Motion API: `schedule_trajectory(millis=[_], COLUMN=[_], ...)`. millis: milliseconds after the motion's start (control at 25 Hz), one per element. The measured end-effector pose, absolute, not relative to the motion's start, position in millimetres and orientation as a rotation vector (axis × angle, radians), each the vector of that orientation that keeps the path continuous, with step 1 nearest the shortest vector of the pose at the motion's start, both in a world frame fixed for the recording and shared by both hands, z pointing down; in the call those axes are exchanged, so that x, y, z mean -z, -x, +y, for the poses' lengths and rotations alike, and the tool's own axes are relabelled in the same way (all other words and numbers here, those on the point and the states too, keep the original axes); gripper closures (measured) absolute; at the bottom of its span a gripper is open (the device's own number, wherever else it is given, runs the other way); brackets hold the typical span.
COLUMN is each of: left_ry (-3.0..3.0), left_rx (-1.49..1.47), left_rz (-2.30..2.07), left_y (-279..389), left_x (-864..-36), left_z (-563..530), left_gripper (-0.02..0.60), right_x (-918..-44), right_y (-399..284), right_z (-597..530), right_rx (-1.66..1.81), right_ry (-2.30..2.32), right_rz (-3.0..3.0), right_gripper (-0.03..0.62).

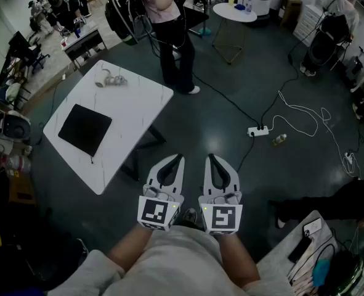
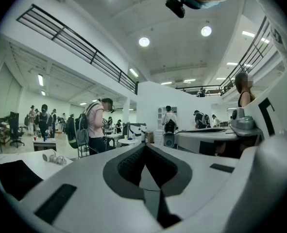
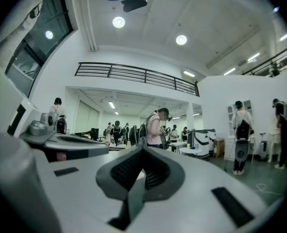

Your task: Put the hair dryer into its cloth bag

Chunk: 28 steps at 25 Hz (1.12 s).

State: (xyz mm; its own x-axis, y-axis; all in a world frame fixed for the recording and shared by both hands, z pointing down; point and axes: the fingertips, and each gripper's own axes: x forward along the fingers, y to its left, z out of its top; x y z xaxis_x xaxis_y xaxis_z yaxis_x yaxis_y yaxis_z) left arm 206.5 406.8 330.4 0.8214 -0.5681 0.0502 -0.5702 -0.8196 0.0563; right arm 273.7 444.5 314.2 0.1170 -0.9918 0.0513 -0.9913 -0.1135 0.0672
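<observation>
A white hair dryer lies with its coiled cord at the far end of a white table. A flat black cloth bag lies on the same table, nearer to me. Both grippers hang side by side in front of my body, over the dark floor and to the right of the table. My left gripper is shut and holds nothing. My right gripper is shut and empty too. In the left gripper view the hair dryer and the bag show at the lower left, beyond the shut left gripper. The right gripper points level into the room.
A person in a pink top stands just beyond the table. A power strip and white cables lie on the floor to the right. A round white table stands at the back; a desk with clutter sits at my lower right.
</observation>
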Motion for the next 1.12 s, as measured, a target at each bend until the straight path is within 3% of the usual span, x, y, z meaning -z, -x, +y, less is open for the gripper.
schedule_trajectory(millis=[640, 1120], left_ry=[-2.815, -2.691], left_rx=[-0.187, -0.294], left_rz=[-1.119, -1.297], left_y=[-150.2, -73.3], left_x=[-384.3, -409.9], left_z=[313.1, 193.6], left_gripper=[0.572, 0.572], right_x=[-355.5, -376.5], right_y=[-231.1, -156.2], right_z=[338.1, 203.2], right_rx=[-0.059, -0.065], right_ry=[-2.103, -1.808], right_rz=[-2.168, -2.323], right_gripper=[0.577, 0.577])
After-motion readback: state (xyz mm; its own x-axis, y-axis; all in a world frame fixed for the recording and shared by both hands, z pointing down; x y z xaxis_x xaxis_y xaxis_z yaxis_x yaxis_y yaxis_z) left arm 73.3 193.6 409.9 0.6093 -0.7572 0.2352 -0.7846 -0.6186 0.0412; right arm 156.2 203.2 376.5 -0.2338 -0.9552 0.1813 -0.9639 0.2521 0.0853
